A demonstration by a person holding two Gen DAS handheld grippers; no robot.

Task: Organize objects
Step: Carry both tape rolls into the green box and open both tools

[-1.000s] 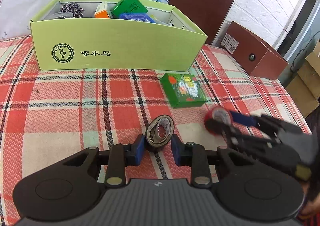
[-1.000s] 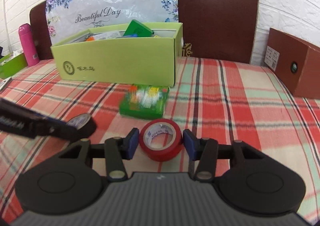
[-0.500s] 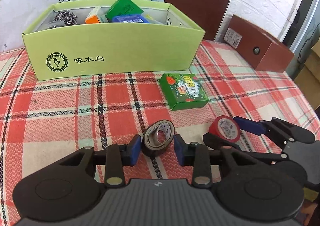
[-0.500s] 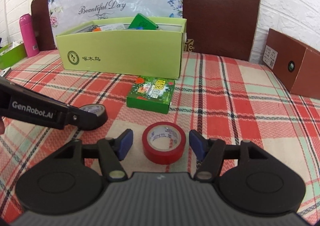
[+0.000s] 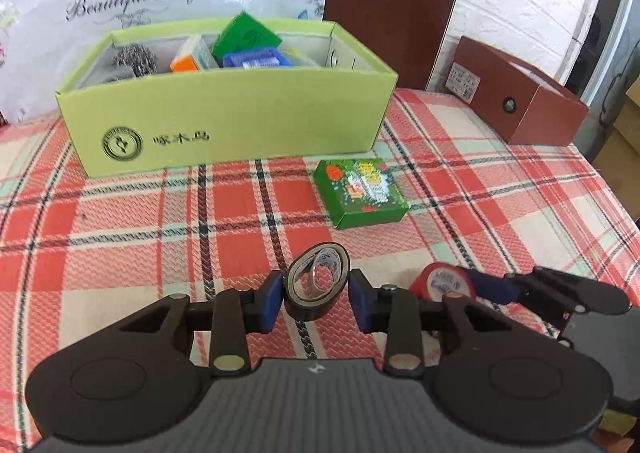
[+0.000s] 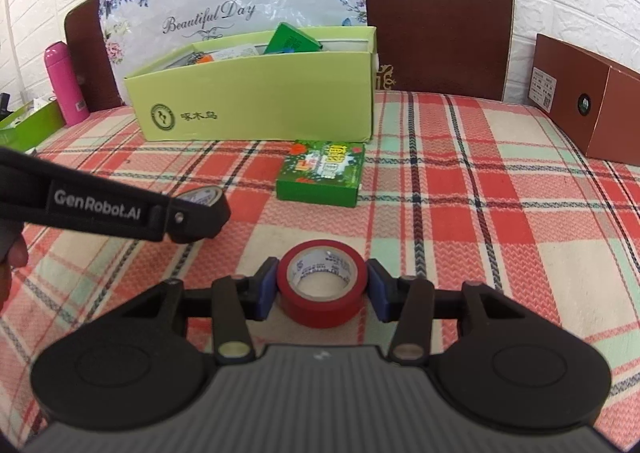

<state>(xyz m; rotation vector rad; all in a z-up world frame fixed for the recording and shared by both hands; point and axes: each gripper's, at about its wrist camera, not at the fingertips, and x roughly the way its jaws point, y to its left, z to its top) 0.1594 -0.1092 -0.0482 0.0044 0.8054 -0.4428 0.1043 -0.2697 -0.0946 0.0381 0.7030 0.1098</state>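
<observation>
My left gripper is shut on a black tape roll, held tilted above the plaid tablecloth. My right gripper is shut on a red tape roll. The red roll and the right gripper's fingers also show at the right of the left wrist view. The left gripper with the black roll shows at the left of the right wrist view. A light green box holding several items stands behind. A small green packet lies in front of it.
A brown box sits at the right rear of the table. Brown chair backs and a flowered bag stand behind the green box. A pink bottle and another green box are at the far left.
The right gripper opened briefly around the red roll, then closed on it again. Both grippers rose and pulled back a little with their rolls.
</observation>
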